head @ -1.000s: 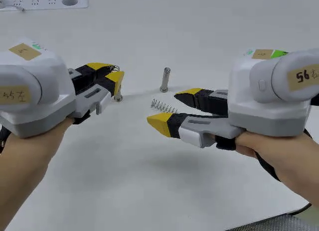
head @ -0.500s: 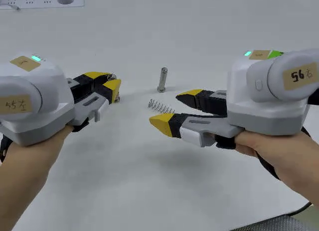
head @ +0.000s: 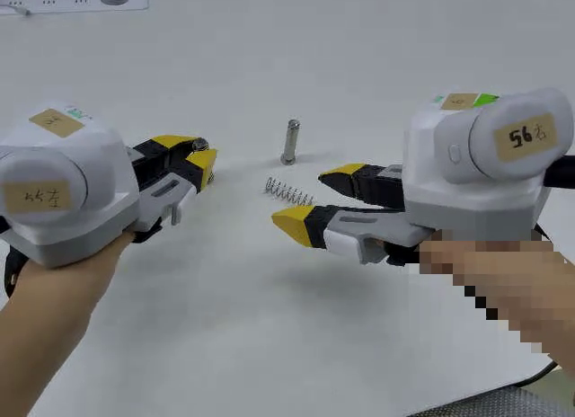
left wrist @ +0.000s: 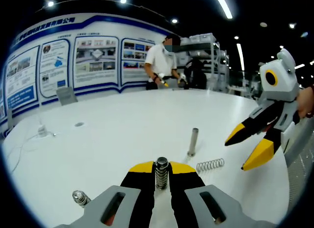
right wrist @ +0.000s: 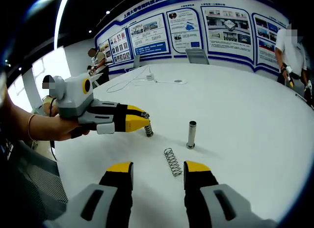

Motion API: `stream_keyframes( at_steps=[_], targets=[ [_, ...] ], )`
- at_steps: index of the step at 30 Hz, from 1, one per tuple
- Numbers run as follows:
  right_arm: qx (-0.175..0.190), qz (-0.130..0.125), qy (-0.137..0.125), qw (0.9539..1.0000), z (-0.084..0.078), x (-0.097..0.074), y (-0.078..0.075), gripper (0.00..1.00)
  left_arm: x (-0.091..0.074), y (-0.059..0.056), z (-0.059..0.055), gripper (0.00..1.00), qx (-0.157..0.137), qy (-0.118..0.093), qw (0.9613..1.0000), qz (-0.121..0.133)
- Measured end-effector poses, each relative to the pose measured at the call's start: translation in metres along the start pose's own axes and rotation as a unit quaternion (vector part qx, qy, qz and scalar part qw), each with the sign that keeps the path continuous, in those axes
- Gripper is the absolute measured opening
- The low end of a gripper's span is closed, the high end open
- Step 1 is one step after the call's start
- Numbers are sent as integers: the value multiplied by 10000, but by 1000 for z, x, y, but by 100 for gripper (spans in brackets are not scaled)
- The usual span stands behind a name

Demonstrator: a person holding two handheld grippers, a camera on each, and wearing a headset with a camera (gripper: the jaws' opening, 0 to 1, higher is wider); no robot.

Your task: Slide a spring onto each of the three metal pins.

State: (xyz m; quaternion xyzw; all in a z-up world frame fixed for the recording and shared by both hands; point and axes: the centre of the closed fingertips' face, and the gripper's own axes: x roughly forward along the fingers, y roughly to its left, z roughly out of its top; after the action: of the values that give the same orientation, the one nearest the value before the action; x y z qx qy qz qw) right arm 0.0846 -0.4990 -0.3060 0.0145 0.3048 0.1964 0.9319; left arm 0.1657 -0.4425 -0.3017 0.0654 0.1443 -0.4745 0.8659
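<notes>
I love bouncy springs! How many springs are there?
3: a loose spring on the table by the right gripper; a gripped spring in the left gripper; a third spring upright just beside that gripper.

Tabletop (head: 269,327) was white, smooth and matt, with a faint sheen under the lights. Bare pin (head: 290,141) looked like polished metal, with a bright highlight down its side. Loose spring (head: 287,191) was thin metal wire and shiny. Left gripper (head: 202,156) and right gripper (head: 301,198) had satin shells of white and grey moulded plastic. Their jaws were matt black plastic with yellow tips. Tan paper labels (head: 57,122) on both shells were matt. Sprung pin (left wrist: 162,171), clamped in the left jaws, showed a grey wire coil and a glossy metal head.
</notes>
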Motion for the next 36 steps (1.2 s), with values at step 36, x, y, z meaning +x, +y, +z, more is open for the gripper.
stream_keyframes(
  at_steps=[36],
  targets=[
    [-912, -170, 482, 9945, -9, 15, -23, 24, -21, 1, 24, 50, -513, 19, 9987, -34]
  ],
)
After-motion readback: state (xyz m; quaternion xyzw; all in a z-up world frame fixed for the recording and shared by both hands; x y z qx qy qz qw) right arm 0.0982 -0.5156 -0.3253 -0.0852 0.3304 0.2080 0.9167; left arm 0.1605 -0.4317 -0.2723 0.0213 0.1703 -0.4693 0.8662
